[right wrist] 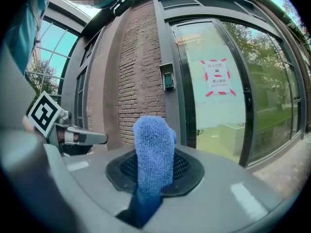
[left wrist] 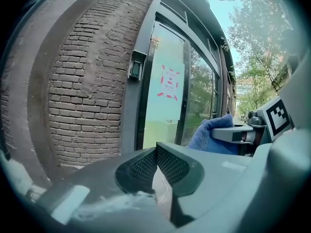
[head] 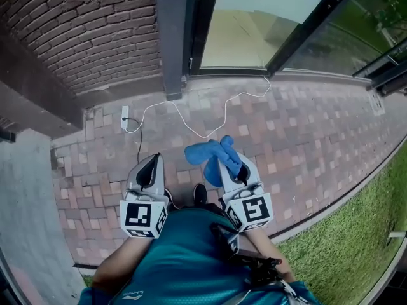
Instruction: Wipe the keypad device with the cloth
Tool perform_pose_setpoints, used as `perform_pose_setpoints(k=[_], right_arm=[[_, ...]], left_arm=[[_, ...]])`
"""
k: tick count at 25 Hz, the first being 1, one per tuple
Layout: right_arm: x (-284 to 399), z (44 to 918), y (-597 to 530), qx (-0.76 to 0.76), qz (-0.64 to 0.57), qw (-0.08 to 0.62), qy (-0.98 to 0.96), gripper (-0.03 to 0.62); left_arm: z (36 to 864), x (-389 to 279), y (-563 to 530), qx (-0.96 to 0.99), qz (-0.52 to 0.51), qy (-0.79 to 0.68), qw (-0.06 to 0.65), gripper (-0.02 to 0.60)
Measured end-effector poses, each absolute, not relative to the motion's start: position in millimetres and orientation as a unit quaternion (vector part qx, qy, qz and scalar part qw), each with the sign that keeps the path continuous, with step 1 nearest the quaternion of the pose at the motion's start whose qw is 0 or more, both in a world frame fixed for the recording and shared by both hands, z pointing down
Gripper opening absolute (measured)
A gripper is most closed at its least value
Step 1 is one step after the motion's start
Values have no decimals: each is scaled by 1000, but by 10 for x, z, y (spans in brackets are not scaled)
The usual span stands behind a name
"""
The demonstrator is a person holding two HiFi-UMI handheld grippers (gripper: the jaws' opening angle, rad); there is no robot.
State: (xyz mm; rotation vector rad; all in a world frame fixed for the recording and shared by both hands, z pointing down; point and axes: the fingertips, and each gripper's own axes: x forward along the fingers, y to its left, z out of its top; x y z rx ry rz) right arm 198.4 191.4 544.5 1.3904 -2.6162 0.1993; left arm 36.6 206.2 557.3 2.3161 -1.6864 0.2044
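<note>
The keypad device point(left wrist: 137, 66) is a small dark box fixed on the grey door frame beside the brick wall; it also shows in the right gripper view as the keypad device point(right wrist: 167, 76). A blue cloth point(right wrist: 153, 154) stands up between the jaws of my right gripper point(right wrist: 154, 165), which is shut on it. In the head view the cloth point(head: 213, 155) bunches ahead of the right gripper point(head: 230, 168). My left gripper point(left wrist: 155, 165) is shut with nothing between its pads, and sits left of the right one as the left gripper point(head: 151, 169). Both are well short of the keypad.
A brick wall point(left wrist: 87, 86) stands left of the glass door point(right wrist: 221, 106) with a red-and-white notice point(right wrist: 217, 77). On the brick paving a white cable point(head: 197, 116) runs from a power strip point(head: 124, 117). Grass point(head: 356, 234) borders the paving on the right.
</note>
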Motion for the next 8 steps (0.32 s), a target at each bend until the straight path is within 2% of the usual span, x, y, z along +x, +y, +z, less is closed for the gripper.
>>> perform_pose_setpoints(k=[8], right_arm=[[2060,5409,1774,473,63,81,-875,57]], left_arm=[[5603,512,1950,812,68,-563,141,-9]])
